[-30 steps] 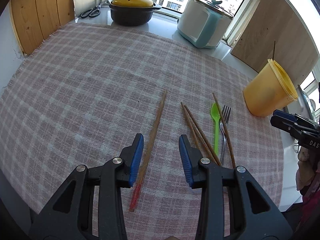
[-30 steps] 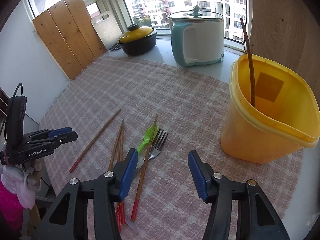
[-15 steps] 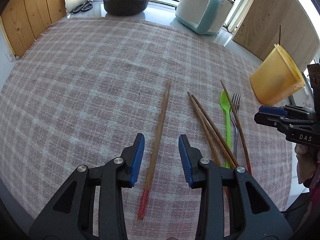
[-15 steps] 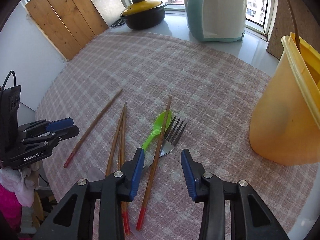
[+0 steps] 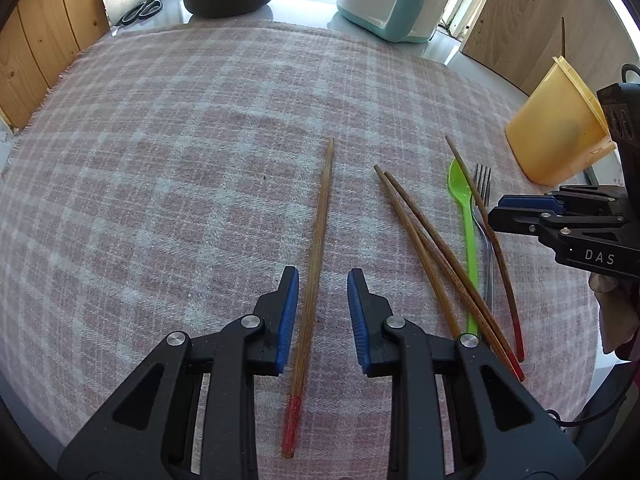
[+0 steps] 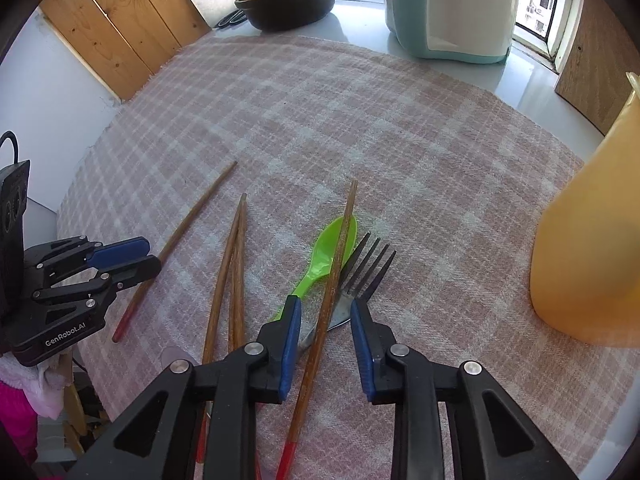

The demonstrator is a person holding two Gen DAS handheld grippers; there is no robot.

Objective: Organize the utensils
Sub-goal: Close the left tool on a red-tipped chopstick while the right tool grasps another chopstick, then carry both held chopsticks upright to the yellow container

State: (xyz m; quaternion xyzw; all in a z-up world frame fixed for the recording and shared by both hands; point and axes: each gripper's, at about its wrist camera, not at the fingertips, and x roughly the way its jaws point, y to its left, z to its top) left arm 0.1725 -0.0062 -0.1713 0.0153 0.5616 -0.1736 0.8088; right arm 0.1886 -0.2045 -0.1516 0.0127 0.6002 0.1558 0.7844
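Left wrist view: left gripper [image 5: 323, 280] jaws closing astride lone chopstick [image 5: 316, 248] on plaid cloth [image 5: 168, 168], pads not yet touching it. Paired chopsticks [image 5: 424, 240], green spoon [image 5: 466, 216], fork [image 5: 482, 200] toward 2 o'clock; yellow tub [image 5: 552, 132] beyond. Right wrist view: right gripper [image 6: 325, 322] jaws closing astride chopstick [image 6: 336, 264] lying over spoon and fork, gaps visible both sides; tub at 3 o'clock on bench [image 6: 360, 20]

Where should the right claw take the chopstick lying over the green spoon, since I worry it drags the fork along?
Grip the chopstick on its lower shaft, above the red tip and past the fork tines, coming from straight above. It rests slightly raised on the green spoon, and the closing right claw already straddles it there, not yet pressing.
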